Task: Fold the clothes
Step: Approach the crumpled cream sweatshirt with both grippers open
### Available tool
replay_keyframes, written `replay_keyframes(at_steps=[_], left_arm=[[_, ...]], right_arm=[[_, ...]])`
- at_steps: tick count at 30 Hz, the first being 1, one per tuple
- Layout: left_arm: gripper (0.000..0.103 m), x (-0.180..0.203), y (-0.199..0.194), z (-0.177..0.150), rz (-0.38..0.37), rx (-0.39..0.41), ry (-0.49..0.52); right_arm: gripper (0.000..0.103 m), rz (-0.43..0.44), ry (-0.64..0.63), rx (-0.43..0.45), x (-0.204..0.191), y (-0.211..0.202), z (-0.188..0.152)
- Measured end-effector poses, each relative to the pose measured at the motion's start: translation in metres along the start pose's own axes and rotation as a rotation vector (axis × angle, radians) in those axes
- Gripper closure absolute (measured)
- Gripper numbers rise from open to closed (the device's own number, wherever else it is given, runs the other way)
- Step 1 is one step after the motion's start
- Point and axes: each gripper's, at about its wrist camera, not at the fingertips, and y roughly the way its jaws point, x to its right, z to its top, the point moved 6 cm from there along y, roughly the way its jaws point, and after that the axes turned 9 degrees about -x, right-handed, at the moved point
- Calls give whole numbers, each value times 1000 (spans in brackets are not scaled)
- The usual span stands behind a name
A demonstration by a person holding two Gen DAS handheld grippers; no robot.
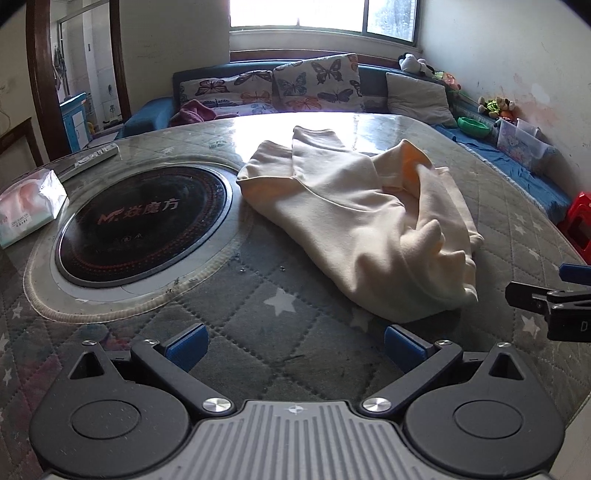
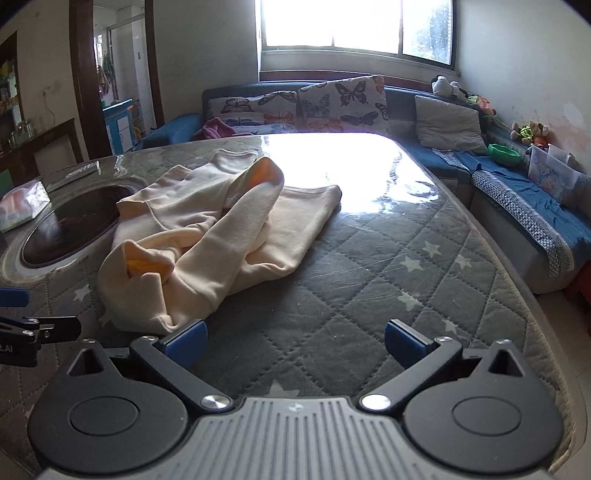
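Currently, a cream garment lies crumpled on the tabletop, which is covered by a grey quilted cloth with white stars under a clear glossy sheet. The garment sits near the middle of the tabletop, just beside a round black cooktop set into the surface, and its left end reaches the cooktop's pale rim. Two cuffed ends of the garment point toward the far edge of the tabletop. An orange lining shows at folds in the bunched part.

The left gripper hangs over the near edge of the tabletop. Its blue-padded fingers are spread wide and hold nothing. The nearest hem of the garment lies just ahead of its right finger; contact cannot be confirmed.

The right gripper also hangs over the near edge, to the right of the garment. Its fingers are spread wide and hold nothing. The near bunched end of the garment lies just beside its left finger; contact cannot be confirmed.

Each gripper appears at the side border of the other's view.

A tissue pack rests at the left edge of the tabletop, and a remote control lies beyond it toward the far left corner. A blue sofa with butterfly-print cushions stands past the far edge, below a bright window.
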Motion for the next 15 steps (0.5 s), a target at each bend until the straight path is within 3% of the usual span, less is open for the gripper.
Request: replay_keyframes(at_steps=[15], left_arm=[[0, 11, -2, -4, 6, -16, 28]], right_arm=[[0, 28, -36, 8, -15, -7, -3]])
